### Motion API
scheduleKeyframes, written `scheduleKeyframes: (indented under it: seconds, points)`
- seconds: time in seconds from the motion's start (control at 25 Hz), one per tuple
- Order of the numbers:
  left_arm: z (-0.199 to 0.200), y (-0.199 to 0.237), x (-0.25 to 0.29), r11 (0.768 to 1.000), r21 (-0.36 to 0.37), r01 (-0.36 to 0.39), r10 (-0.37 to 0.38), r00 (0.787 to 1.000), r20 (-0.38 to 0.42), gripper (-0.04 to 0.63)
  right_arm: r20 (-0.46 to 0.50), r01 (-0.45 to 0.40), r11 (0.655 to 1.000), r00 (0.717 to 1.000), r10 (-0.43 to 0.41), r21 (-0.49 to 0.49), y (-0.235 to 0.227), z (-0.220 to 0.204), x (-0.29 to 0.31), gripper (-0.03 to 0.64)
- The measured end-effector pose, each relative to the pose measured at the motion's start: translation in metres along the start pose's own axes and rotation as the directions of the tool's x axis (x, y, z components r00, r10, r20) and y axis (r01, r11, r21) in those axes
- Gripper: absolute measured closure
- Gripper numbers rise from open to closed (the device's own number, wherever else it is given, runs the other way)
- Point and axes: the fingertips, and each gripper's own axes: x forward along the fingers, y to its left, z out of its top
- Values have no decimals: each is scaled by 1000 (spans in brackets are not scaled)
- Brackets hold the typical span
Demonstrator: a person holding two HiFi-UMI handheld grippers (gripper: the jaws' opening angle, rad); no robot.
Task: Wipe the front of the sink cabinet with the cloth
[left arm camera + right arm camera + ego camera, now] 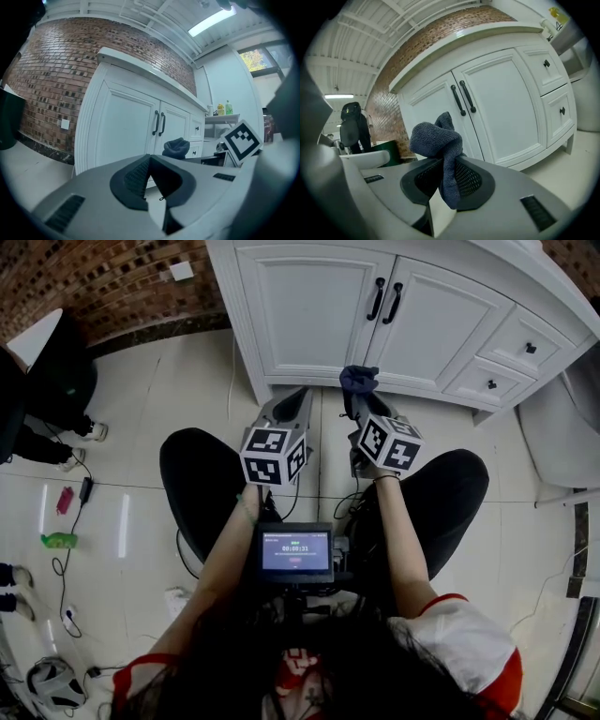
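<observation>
The small screen (296, 551) by the person's chest shows digits too small to read. Both forearms reach straight ahead. At 11 o'clock the left gripper (298, 396) has its jaws together, empty. At 1 o'clock the right gripper (357, 401) pinches the dark blue cloth (359, 379), near the white sink cabinet (309, 306) at 12 o'clock.

Two claws: the left claw (302, 393) and the right claw (358, 405). One dark cloth (359, 381). One sink cabinet (89, 136), with two doors (300, 306) (441, 326), two bar handles (376, 298) (393, 303), two drawers (539, 334) (478, 388) and two knobs (530, 348) (491, 384).
</observation>
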Motion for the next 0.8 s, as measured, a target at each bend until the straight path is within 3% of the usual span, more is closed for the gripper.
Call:
scheduleKeyframes:
  seconds: [0.24, 0.8]
  points:
    - [-4, -19, -15, 1000, 10, 3, -3, 1000, 3, 563, 49, -31, 999, 998, 28, 45, 15, -6, -37, 531]
    - [-18, -42, -45, 1000, -10, -4, 4, 1000, 29, 563, 69, -59, 998, 996, 61, -18, 36, -26, -76, 531]
